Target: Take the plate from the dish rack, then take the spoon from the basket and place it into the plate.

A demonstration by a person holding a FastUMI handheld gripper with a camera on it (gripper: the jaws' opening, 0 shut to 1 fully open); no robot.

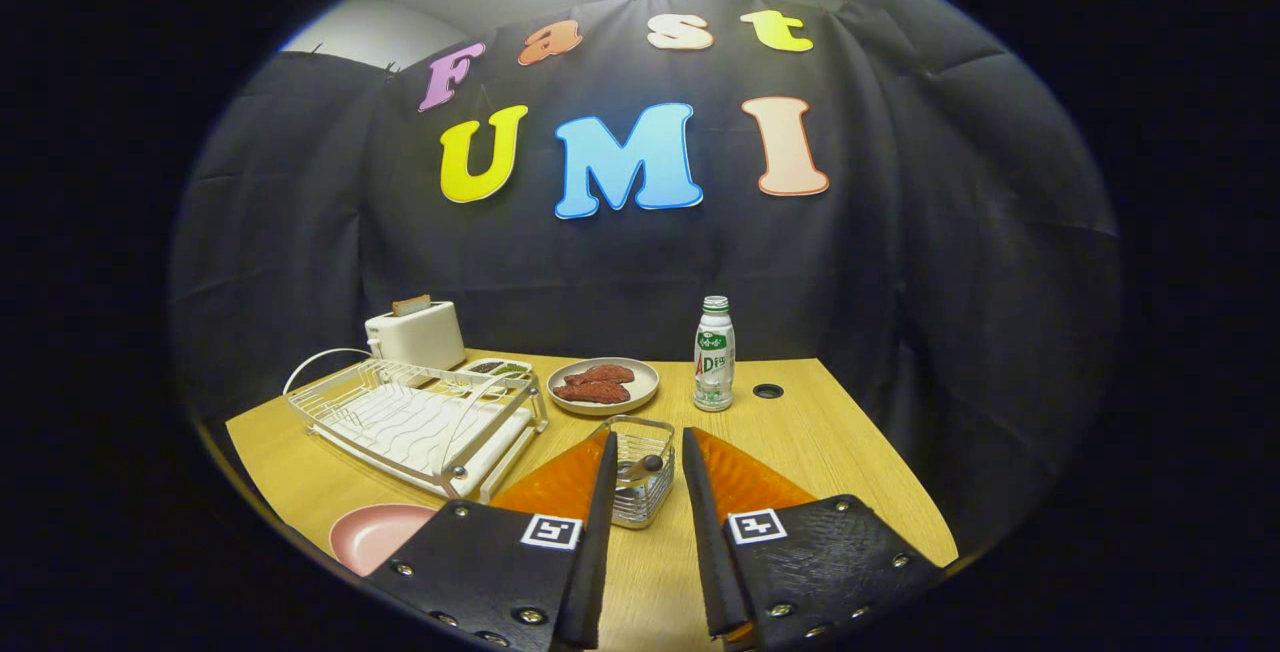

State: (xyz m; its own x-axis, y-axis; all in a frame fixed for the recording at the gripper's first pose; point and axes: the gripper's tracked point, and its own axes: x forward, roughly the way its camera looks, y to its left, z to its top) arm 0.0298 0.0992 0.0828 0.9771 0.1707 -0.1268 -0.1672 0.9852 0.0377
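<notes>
Hovering spread open and empty, the tongs (647, 452) frame the small wire basket (642, 472) mid-desk, dark-handled spoon (640, 469) poking up inside. I'd drop straight down and pinch that handle squarely. Round pink plate (376, 535) is already out by the desk's near edge, beside the white wire dish rack (415, 422). Light wood desk (800, 442), black cloth behind.

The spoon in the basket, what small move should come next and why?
Probably ease the open tongs forward and down over the spoon. It lies in the wire basket between the fingertips, ungripped, and the pink plate already sits on the table.
</notes>
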